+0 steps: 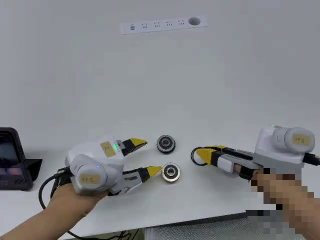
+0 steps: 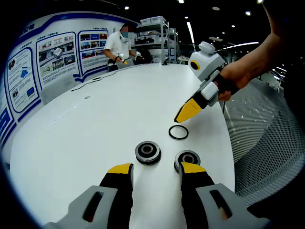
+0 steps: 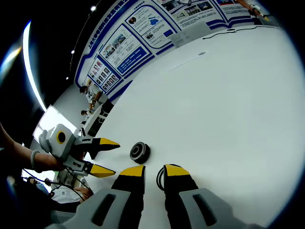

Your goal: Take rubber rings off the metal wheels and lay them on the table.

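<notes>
1. Closest is the left gripper, low on the left in the head view, held in a hand. Its 2 yellow-tipped jaws are wide apart and hold nothing.
2. 2 metal wheels lie flat on the white table, just in front of those jaws. The far wheel is near the upper jaw tip. The near wheel is just beside the lower jaw tip. The 2 wheels do not touch each other.
3. On the right is the right gripper, pointing toward the wheels. Its jaws are close together, with only a small gap.
4. 1 black rubber ring lies flat on the table, right at the tips of the right gripper. In the right gripper view, a bit of it peeks through the gap between the jaws. I cannot tell if the jaws touch it.
5. The rubber ring sits between the right gripper and the 2 wheels, off both of them.
6. Far back on the table is a white power strip. A dark screen stands at the left edge.
</notes>
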A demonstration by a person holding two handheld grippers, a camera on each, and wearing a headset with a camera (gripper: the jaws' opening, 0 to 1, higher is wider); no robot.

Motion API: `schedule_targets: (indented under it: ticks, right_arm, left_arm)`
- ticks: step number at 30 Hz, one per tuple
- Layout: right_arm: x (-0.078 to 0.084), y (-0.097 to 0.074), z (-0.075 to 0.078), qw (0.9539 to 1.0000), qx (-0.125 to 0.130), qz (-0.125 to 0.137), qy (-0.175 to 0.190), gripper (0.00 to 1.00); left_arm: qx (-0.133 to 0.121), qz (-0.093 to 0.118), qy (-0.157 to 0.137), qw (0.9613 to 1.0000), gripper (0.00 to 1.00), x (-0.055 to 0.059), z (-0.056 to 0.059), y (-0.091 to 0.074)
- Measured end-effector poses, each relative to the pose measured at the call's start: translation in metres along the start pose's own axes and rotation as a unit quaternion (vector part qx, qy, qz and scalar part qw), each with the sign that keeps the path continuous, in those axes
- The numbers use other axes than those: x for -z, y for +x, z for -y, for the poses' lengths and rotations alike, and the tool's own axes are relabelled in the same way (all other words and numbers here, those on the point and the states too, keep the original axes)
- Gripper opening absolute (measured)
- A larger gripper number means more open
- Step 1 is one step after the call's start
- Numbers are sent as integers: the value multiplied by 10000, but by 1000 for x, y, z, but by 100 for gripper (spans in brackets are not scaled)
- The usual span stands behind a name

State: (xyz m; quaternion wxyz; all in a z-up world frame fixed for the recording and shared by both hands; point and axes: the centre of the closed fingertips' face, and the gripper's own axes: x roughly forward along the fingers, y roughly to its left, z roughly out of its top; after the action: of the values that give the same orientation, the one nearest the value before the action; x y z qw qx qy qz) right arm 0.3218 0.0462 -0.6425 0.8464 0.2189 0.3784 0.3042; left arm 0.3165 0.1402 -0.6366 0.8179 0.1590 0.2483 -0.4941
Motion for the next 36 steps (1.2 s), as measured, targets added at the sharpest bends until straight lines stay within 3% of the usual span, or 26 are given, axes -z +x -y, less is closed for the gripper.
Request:
schedule_targets:
  ticks: [12, 36]
  right_arm:
    - [-2, 13, -12, 9997, -248, -78, 32, 16]
    - [-6, 29, -20, 9990, -429, -97, 120, 16]
  left_arm:
    - [7, -49, 139, 9999, 29, -12, -8, 18]
    - [129, -363, 298, 9988, 18, -9, -11, 40]
